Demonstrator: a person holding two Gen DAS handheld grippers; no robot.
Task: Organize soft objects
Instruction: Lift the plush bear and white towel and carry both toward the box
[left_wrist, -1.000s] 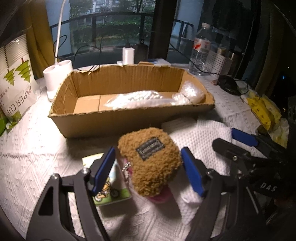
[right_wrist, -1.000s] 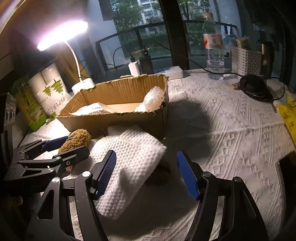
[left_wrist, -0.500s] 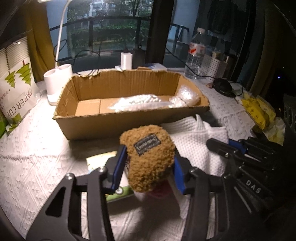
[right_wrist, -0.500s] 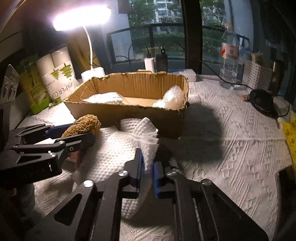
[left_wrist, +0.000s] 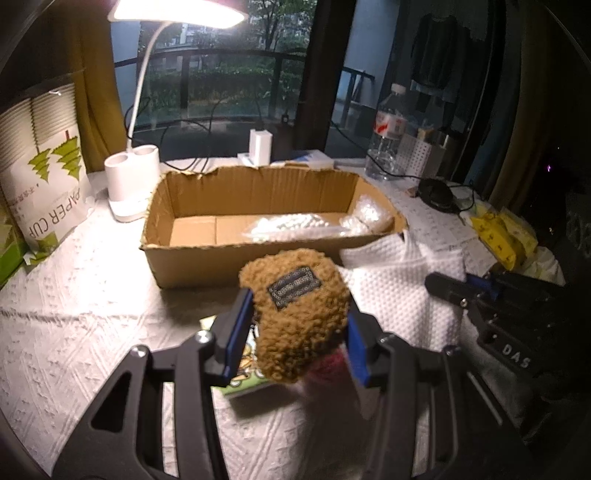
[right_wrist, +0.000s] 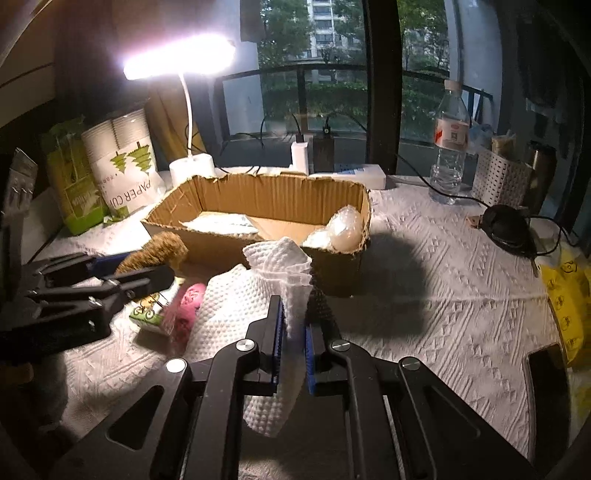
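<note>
My left gripper (left_wrist: 295, 332) is shut on a brown fuzzy plush (left_wrist: 299, 310) with a dark patch, held above the table in front of the cardboard box (left_wrist: 207, 269). The plush also shows in the right wrist view (right_wrist: 155, 251). My right gripper (right_wrist: 293, 339) is shut on a white waffle cloth (right_wrist: 236, 306), its bunched edge lifted between the jaws; the cloth also shows in the left wrist view (left_wrist: 391, 295). The box (right_wrist: 258, 192) holds clear plastic bags (right_wrist: 343, 229). A pink soft item (right_wrist: 186, 306) lies beside the cloth.
A small illustrated card (right_wrist: 147, 314) lies under the plush. A lit desk lamp (left_wrist: 133, 184), paper cup packs (left_wrist: 40, 184), a water bottle (right_wrist: 448, 147), a white basket (right_wrist: 502, 181), a black mouse (right_wrist: 506, 225) and a yellow bag (left_wrist: 502, 236) ring the white tablecloth.
Both grippers closed from open: the left on the brown plush, the right on the white cloth. Both then rose, lifting the plush and bunching the cloth upward.
</note>
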